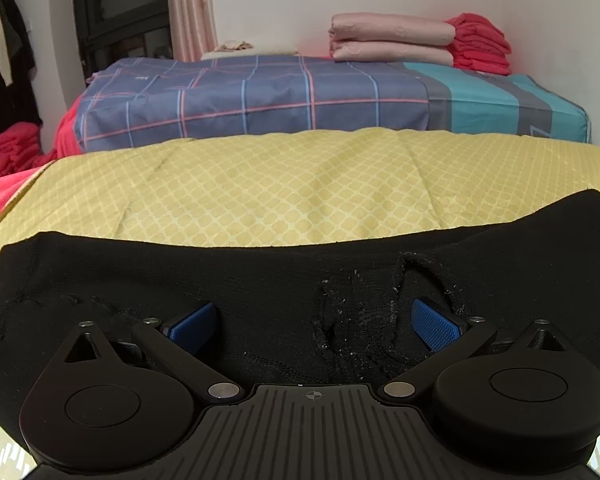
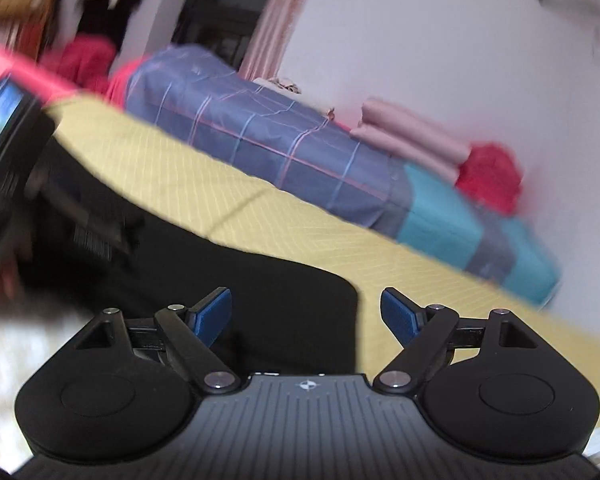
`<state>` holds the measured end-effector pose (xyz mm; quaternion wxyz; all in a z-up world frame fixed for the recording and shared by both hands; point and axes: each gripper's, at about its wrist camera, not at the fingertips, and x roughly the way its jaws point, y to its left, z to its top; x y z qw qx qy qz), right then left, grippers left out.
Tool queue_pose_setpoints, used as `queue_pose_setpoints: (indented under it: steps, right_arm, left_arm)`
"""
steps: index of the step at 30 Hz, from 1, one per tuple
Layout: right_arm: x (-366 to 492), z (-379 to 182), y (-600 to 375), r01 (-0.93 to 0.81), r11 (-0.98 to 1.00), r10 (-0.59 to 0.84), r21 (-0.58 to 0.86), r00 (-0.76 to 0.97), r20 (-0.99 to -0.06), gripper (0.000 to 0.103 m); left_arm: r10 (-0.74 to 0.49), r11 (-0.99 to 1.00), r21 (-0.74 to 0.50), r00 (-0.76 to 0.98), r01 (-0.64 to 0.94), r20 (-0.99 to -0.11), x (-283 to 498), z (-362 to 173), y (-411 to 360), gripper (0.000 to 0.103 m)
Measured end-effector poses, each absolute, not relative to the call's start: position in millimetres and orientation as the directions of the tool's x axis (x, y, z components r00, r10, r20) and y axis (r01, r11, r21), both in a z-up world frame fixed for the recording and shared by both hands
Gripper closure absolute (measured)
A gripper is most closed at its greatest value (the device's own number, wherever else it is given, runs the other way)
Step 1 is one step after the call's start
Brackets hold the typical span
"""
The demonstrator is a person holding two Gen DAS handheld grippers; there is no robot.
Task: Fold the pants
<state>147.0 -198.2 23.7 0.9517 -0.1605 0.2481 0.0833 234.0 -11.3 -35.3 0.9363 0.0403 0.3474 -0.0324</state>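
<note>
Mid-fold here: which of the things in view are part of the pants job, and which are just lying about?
In the job:
black pants
left gripper, open
right gripper, open
yellow sheet under the pants

Lying about:
plaid quilt
folded pink bedding
red stack
hanging clothes

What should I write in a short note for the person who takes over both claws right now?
Left claw: open, low over the black pants, holding nothing.
Right claw: open, at the pants' edge, also holding nothing; its view is blurred.
The pants lie spread on the yellow patterned sheet, bunched near the left claw.
Done: no fold shows yet.
Left: grip the cloth and fold it.
</note>
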Motion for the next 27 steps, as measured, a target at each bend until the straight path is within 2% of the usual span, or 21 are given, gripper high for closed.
queue_pose_setpoints:
  steps: [3,6,9,11,13,15,20,23,27]
  right_arm:
    - [191,-9,-203,-0.230,0.958,0.059,-0.171,0.743,-0.667,0.023]
    - [191,6,-210,-0.198,0.975,0.086,-0.101,0.755,-0.651,0.027]
    - [183,17,-213,-0.180,0.981,0.102,-0.076,0.803,-0.588,0.020]
    - [197,1,-217,-0.160,0.984,0.072,-0.075,0.748,-0.660,0.019]
    - [198,-7,-220,-0.154,0.985,0.069,-0.075,0.758,-0.649,0.018]
    - [190,1,-214,-0.133,0.984,0.029,-0.114,0.764,-0.644,0.018]
    - [168,22,-192,-0.103,0.964,-0.051,-0.243,0.832,-0.553,0.018]
    - [160,30,-167,-0.164,0.958,0.013,-0.235,0.845,-0.534,0.017]
    - [144,28,-94,-0.330,0.895,0.142,-0.301,0.850,-0.508,0.017]
  left_arm:
    - [-0.037,0.995,0.049,0.756,0.091,-0.653,234,-35,-11,0.000]
    - [-0.041,0.995,0.043,0.755,0.092,-0.655,234,-35,-10,0.000]
    - [-0.041,0.995,0.045,0.754,0.093,-0.655,235,-35,-10,0.000]
    - [-0.045,0.995,0.040,0.755,0.095,-0.654,234,-33,-8,0.000]
    - [-0.074,0.994,0.012,0.766,0.107,-0.638,229,-26,-4,0.000]
    - [-0.090,0.993,0.002,0.792,0.115,-0.603,220,-14,2,0.000]
    - [-0.081,0.996,-0.072,0.848,0.051,-0.523,194,24,39,0.000]
    - [0.002,0.993,-0.098,0.873,-0.058,-0.488,171,44,83,0.000]
    - [0.289,0.933,-0.058,0.839,-0.354,-0.462,132,48,161,0.000]
